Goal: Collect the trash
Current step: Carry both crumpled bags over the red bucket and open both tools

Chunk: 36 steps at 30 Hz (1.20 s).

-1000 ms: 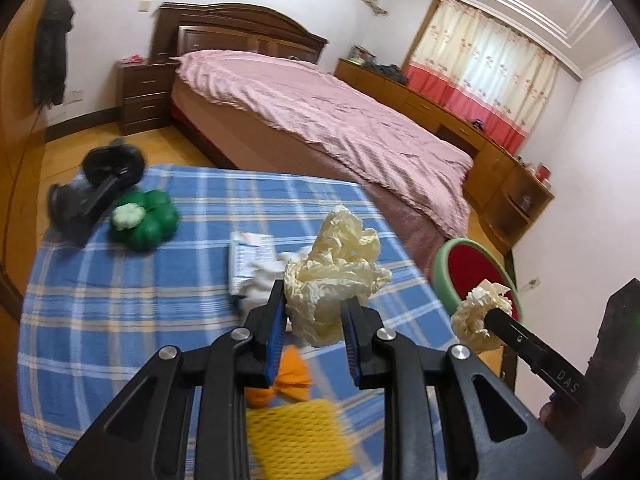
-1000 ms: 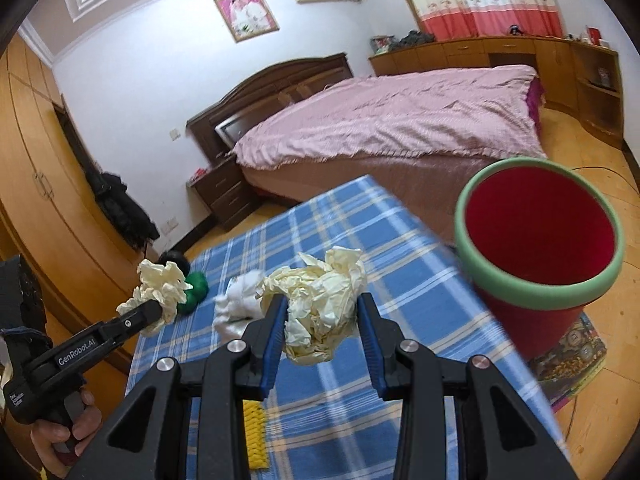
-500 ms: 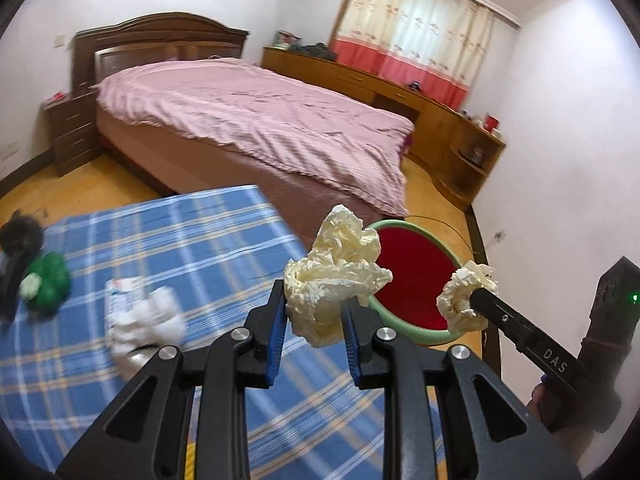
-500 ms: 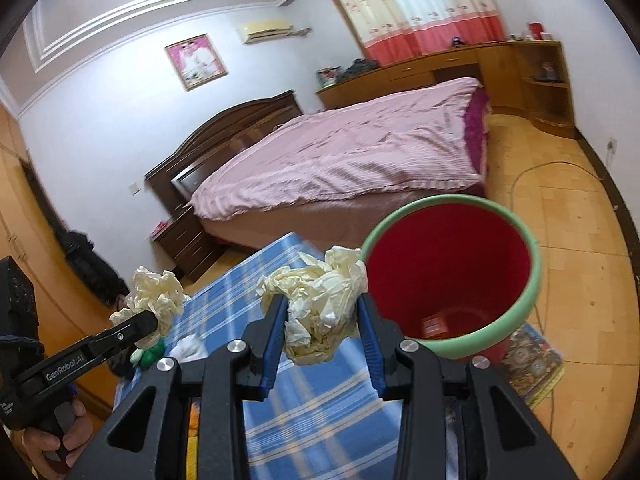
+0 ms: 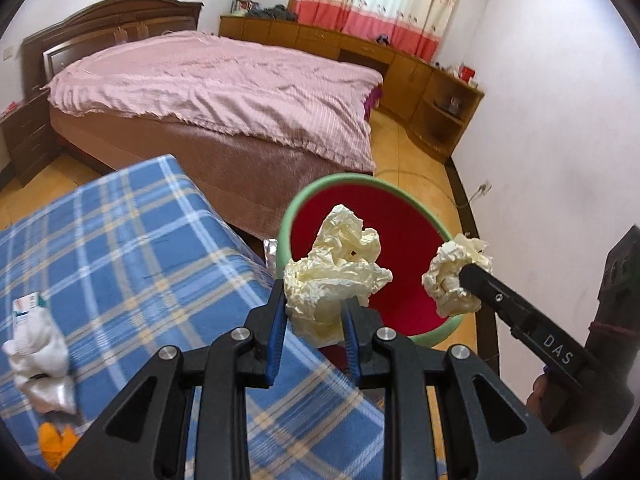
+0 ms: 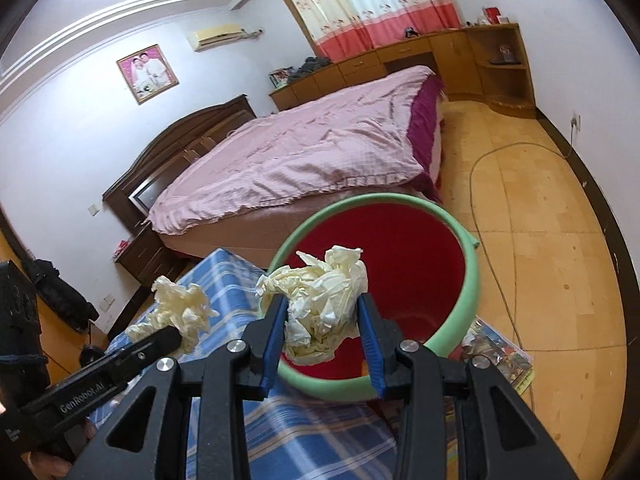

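both tongs [image 5: 314,314] [image 6: 322,330] clamping crumpled paper [image 5: 332,284] [image 6: 320,304], red bin [image 5: 416,216] ahead, bed [image 5: 224,84] behind

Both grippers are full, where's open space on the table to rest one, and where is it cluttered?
The blue plaid cloth lies bare from its bed-side edge to the corner by the red bin. The near left is crowded: white tissue wad, silver wrapper, orange scrap. The bin's mouth looks open.

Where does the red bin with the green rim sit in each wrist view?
Left wrist: red bin right of centre, behind the left gripper and its paper wad.
Right wrist: bin centre, behind the right gripper.
Shared landmark: pink bed.
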Tool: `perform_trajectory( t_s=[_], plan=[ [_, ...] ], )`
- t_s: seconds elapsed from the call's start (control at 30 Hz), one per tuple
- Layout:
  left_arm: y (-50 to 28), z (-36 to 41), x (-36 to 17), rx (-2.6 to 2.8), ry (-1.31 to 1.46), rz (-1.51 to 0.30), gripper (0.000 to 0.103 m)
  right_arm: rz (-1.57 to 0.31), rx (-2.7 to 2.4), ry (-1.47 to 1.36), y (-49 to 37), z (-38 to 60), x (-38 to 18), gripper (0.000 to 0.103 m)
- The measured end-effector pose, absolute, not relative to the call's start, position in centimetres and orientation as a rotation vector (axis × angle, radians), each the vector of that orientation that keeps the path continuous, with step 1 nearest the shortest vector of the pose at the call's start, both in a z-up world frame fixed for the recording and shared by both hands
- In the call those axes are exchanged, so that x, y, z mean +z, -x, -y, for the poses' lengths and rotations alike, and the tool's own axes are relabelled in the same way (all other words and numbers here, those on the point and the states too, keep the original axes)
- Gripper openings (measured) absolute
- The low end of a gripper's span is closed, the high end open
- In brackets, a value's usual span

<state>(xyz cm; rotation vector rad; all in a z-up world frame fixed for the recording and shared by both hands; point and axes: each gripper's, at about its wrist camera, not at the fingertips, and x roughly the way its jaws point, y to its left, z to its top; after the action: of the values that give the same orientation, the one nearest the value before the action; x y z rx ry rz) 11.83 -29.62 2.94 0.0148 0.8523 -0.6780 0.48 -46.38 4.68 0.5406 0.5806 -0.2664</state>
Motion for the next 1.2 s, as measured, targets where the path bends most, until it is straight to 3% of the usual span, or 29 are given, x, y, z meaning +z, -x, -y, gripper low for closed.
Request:
perform_trajectory(
  t_s=[0.5,0.63,0.7,1.2],
  plan=[
    [-12.6,34.1,0.3,-0.693,-0.120,-0.877,0.026,-0.614,-0.311,-0.573,-1.5,49.7,1.7,0.044],
    [-12.6,34.2,0.5,-0.699,-0.117,-0.868,0.044,-0.619,-0.298,-0.594,-1.6,49.9,1.3,0.048],
    [-12.6,34.2,0.7,-0.695,-0.114,-0.856,0.048,-0.617,-0.301,-0.605,-1.5,50.0,1.1,0.053],
    [-11.7,31.6,2.2,-0.656,-0.072,-0.831,0.048,-0.591,-0.302,-0.612,-1.0,49.1,2.3,0.065]
  ],
)
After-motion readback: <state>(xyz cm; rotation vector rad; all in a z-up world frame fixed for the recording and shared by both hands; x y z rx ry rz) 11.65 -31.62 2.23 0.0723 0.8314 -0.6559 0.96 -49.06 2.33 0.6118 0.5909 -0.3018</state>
